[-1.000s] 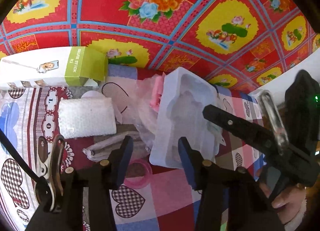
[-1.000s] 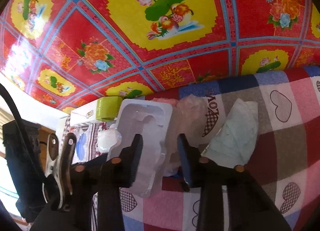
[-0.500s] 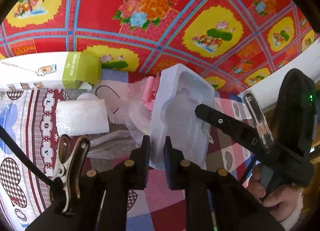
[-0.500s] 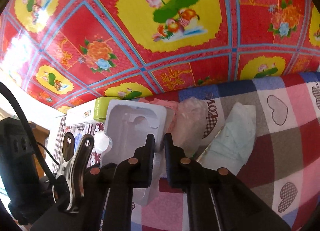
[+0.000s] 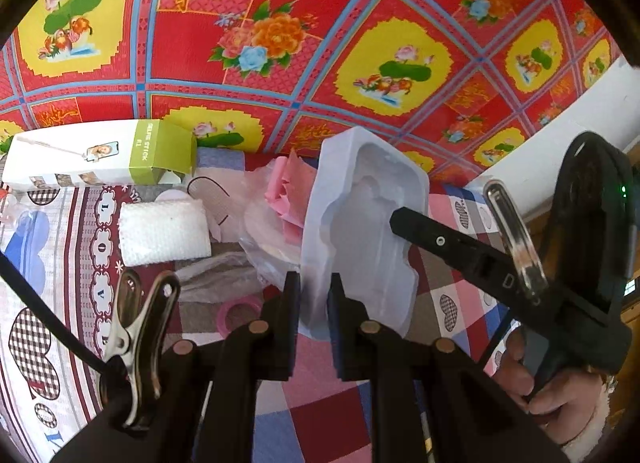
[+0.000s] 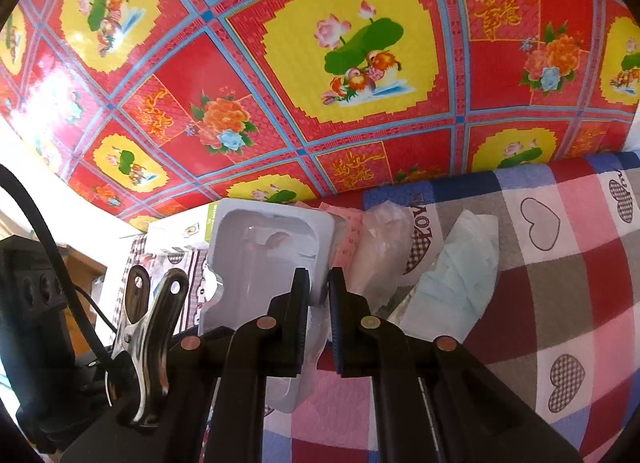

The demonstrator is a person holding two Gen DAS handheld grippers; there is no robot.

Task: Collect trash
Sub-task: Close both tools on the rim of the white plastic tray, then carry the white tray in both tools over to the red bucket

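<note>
A white moulded plastic tray [image 5: 368,223] is tilted up off the checked heart-print blanket [image 5: 320,395]. My left gripper [image 5: 314,295] is shut on its near lower edge. My right gripper [image 6: 319,291] is shut on the tray [image 6: 264,259] at its other rim, and one of its fingers [image 5: 440,241] shows reaching in from the right in the left wrist view. Other trash lies behind the tray: pink paper [image 5: 288,199], a clear plastic bag [image 5: 260,231], a white foam piece [image 5: 164,231] and a pink ring [image 5: 240,313].
A white and green selfie-stick box [image 5: 100,159] lies at the back left against the red floral wall cloth [image 5: 320,43]. A pale blue tissue [image 6: 460,275] and a clear bag [image 6: 380,239] lie to the right of the tray. A hand [image 5: 552,395] holds the right gripper.
Both grippers have gone from open to shut on the white tray. The tray has since risen and tipped up from the blanket between them.
</note>
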